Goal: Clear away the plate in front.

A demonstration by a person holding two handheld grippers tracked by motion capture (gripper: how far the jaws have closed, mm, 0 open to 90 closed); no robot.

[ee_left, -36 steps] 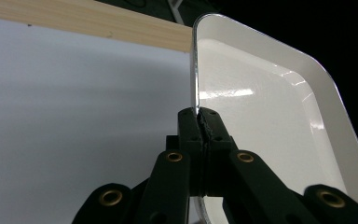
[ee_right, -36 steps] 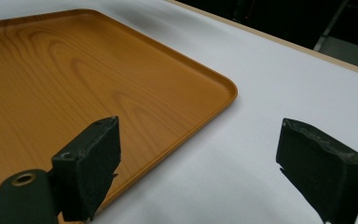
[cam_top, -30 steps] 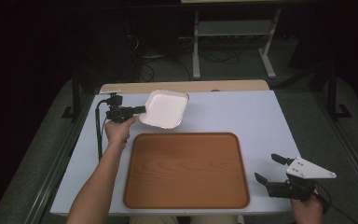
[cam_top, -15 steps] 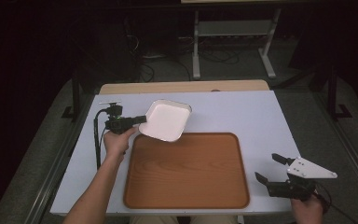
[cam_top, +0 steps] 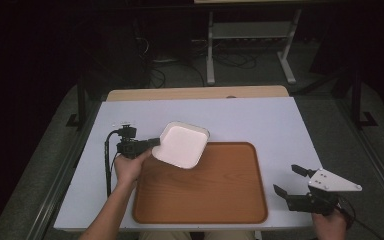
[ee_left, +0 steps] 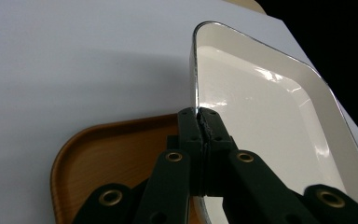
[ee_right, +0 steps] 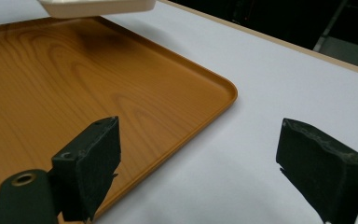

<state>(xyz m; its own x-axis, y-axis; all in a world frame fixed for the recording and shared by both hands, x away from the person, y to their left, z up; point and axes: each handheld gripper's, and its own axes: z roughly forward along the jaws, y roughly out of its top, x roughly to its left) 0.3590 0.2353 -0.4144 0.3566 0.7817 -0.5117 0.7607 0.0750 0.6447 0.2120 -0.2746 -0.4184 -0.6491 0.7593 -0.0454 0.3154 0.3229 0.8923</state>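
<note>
Up close, left claw (ee_left: 199, 122) clamping dish (ee_left: 265, 112) rim

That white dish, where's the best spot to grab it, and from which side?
Probably the thin raised rim, from the side, as the left tool does now: its jaws are shut on the edge of the white dish, one inside the lip, one outside. The dish is shallow and broad, so only the rim fits between the jaws. It hangs above the wooden tray. The right tool waits open.
</note>
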